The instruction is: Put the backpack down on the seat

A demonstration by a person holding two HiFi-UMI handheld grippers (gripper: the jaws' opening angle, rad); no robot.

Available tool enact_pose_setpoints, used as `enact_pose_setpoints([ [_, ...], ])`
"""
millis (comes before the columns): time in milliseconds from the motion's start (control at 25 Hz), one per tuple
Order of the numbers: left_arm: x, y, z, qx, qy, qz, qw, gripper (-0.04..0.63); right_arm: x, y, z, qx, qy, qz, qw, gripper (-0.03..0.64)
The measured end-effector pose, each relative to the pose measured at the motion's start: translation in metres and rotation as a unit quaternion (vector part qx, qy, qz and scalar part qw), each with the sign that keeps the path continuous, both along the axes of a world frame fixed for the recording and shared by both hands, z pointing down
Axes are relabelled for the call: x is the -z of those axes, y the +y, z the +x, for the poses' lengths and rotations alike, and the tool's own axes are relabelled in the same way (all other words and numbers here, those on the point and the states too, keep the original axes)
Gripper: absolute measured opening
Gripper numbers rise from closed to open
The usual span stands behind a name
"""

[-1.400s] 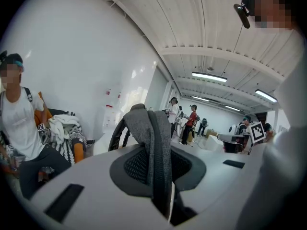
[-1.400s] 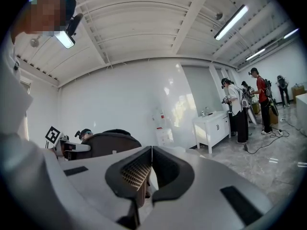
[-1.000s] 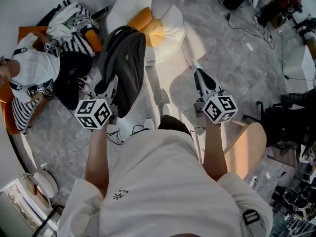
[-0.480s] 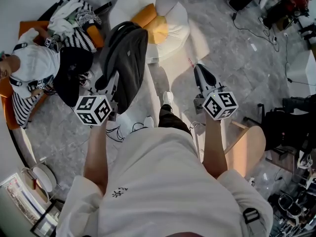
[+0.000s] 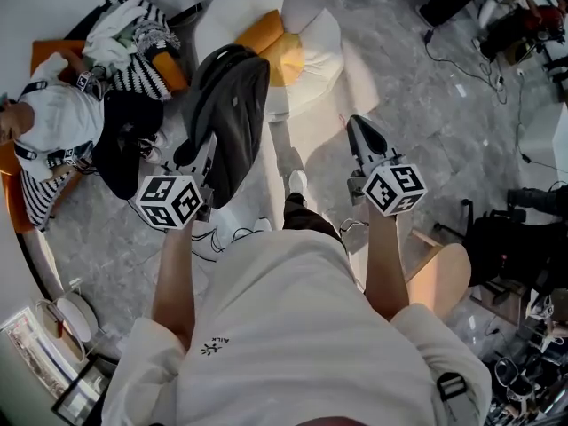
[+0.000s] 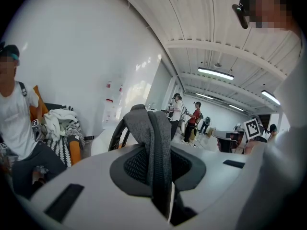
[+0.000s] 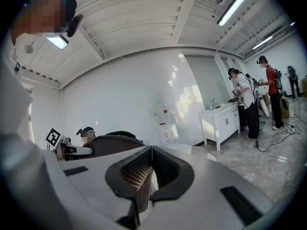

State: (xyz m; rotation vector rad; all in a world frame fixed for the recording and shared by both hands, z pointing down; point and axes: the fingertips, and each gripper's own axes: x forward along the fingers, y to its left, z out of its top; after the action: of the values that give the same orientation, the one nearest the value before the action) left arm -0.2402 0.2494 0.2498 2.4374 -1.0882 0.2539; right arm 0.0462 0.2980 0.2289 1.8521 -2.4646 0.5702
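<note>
A dark grey backpack [image 5: 229,114] hangs in the air in front of me, just short of the round white seat [image 5: 315,56] that holds orange and yellow cushions [image 5: 271,43]. My left gripper [image 5: 207,160] is shut on the backpack's grey strap [image 6: 156,138], which runs up between the jaws in the left gripper view. My right gripper [image 5: 360,127] is held level to the right of the bag, apart from it, shut with nothing between its jaws. In the right gripper view the backpack [image 7: 115,142] shows at the left.
A seated person [image 5: 53,127] in a white shirt is at the left, next to a pile of striped clothes [image 5: 133,29] on an orange seat. A wooden stool [image 5: 444,273] stands at my right. Cables [image 5: 470,56] and dark gear [image 5: 519,229] lie on the grey floor.
I have stepped slightly closer to the white seat, and the backpack has come a little nearer to it. Both grippers keep their hold and pose.
</note>
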Motion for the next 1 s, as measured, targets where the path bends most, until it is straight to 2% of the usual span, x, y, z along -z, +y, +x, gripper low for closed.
enact_pose_setpoints([
  [280,0.0,-0.052,0.042,0.018,0.008,-0.007,0.9998,0.074,-0.002,-0.063,0.043,0.02,0.0,-0.008,1.0,0.023],
  [680,0.006,-0.098,0.101,0.036,0.012,-0.003,0.9993,0.072,-0.009,-0.124,0.099,0.05,-0.012,-0.009,0.999,0.023],
  [1000,0.006,-0.132,0.125,0.066,0.018,-0.008,0.9976,0.072,-0.015,-0.165,0.135,0.065,-0.023,-0.006,0.998,0.023],
])
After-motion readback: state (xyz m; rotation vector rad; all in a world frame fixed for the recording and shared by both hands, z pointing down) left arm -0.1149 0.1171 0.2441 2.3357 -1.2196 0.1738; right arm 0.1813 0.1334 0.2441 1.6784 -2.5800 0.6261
